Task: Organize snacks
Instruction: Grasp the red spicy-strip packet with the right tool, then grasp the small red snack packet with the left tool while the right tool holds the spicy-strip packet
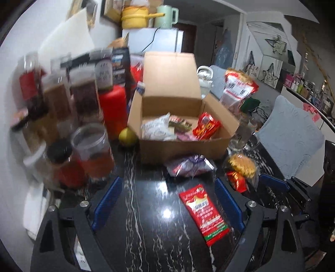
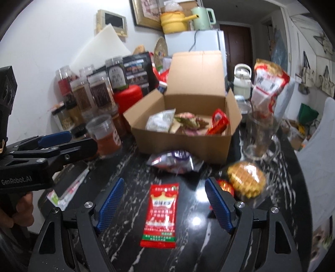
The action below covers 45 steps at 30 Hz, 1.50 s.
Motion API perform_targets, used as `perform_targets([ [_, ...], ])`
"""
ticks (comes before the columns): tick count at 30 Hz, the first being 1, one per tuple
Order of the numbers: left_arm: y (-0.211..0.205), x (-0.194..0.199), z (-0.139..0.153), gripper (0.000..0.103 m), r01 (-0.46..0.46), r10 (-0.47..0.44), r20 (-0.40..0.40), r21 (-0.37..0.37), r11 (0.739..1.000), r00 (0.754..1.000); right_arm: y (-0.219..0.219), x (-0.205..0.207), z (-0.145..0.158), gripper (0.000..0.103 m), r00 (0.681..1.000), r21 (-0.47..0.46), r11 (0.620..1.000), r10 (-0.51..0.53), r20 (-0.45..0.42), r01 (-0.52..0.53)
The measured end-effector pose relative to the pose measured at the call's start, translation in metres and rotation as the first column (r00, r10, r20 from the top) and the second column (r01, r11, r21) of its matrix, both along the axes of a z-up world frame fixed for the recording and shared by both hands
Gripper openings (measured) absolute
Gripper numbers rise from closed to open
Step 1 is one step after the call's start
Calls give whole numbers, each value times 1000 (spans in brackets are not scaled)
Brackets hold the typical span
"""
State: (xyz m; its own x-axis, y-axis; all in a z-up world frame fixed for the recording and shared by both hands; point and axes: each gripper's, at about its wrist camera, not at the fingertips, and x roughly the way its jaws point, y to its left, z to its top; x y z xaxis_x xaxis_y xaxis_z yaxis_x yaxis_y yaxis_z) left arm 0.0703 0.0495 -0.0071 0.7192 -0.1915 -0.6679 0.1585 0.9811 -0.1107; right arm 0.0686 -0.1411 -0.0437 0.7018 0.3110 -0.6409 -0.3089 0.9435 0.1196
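Readable writing is scarce: "GenRobot.AI" in pale letters on the black body of the left gripper (image 2: 57, 137), seen side-on in the right wrist view. The red snack packet (image 2: 160, 215) carries a crown graphic, a blue banner and a green strip at its bottom edge; the characters are too blurred to read. The red-and-white bag (image 2: 269, 83) propped in the glass mug (image 2: 260, 136) has large dark characters, also unreadable. The jars (image 2: 98, 92) at left have dark and red labels, illegible.

Right gripper (image 2: 164, 206) has jaws spread wide, nothing gripped; the red snack packet lies flat on the table between its blue pads (image 2: 111, 206), touching neither. Left gripper (image 1: 168, 207) is also wide and empty; the same packet (image 1: 204, 215) lies near its right pad.

Open cardboard box (image 2: 182, 144) sits mid-table, lid flap up, holding a white packet (image 2: 160, 121), a red pouch (image 2: 218, 123) and mixed wrappers. A silver-purple packet (image 2: 173, 160) lies just in front of the box. A wrapped waffle-like pastry (image 2: 246, 181) is to the right, near the mug. A yellow fruit (image 1: 127, 137) touches the box's left corner.

The surface is a glossy black table (image 2: 129, 173) with white veining. Behind it are a white wall, a white fridge (image 2: 194, 40) topped by a yellow pot (image 2: 173, 22) and a pale green kettle (image 2: 202, 17), and a dark door (image 2: 238, 41).
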Motion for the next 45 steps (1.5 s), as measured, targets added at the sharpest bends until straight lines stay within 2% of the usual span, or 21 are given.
perform_targets([
  [5, 10, 2, -30, 90, -11, 10, -81, -14, 1000, 997, 4, 1, -23, 80, 999, -10, 1000, -18, -45, 17],
  [14, 15, 4, -67, 90, -9, 11, -161, 13, 1000, 987, 17, 13, -66, 80, 990, -68, 997, -29, -141, 20],
  [21, 18, 4, -80, 90, -22, 28, -177, 33, 999, 984, 27, 28, -89, 80, 979, -83, 997, -23, -203, 6],
  [24, 20, 5, -84, 90, -18, 19, -197, 8, 1000, 980, 32, 31, -96, 80, 974, -97, 995, -19, -225, -3],
  [30, 24, 7, -87, 90, -29, 30, -201, 8, 1000, 979, 44, 32, -99, 79, 981, -180, 984, -26, -190, -9],
  [31, 24, 7, -87, 90, -32, 33, -202, 9, 999, 979, 47, 30, -100, 71, 984, -212, 977, -28, -174, -9],
  [32, 25, 7, -87, 90, -33, 34, -204, 9, 999, 978, 50, 29, -99, 56, 987, -209, 978, -9, -162, -26],
  [35, 26, 7, -89, 90, -34, 34, -214, 2, 999, 976, 54, 30, -98, 45, 986, -225, 973, 10, -165, -47],
  [37, 26, 6, -89, 90, -37, 37, -213, 3, 999, 976, 53, 29, -98, 44, 987, -218, 975, 14, -159, -48],
  [41, 26, 6, -86, 90, -51, 50, -209, -1, 999, 977, 42, 26, -92, 43, 986, -134, 989, 35, -163, -57],
  [45, 21, 10, -81, 90, -58, 51, -201, -27, 998, 978, 23, 12, -71, 43, 994, -104, 994, 29, -105, -40],
])
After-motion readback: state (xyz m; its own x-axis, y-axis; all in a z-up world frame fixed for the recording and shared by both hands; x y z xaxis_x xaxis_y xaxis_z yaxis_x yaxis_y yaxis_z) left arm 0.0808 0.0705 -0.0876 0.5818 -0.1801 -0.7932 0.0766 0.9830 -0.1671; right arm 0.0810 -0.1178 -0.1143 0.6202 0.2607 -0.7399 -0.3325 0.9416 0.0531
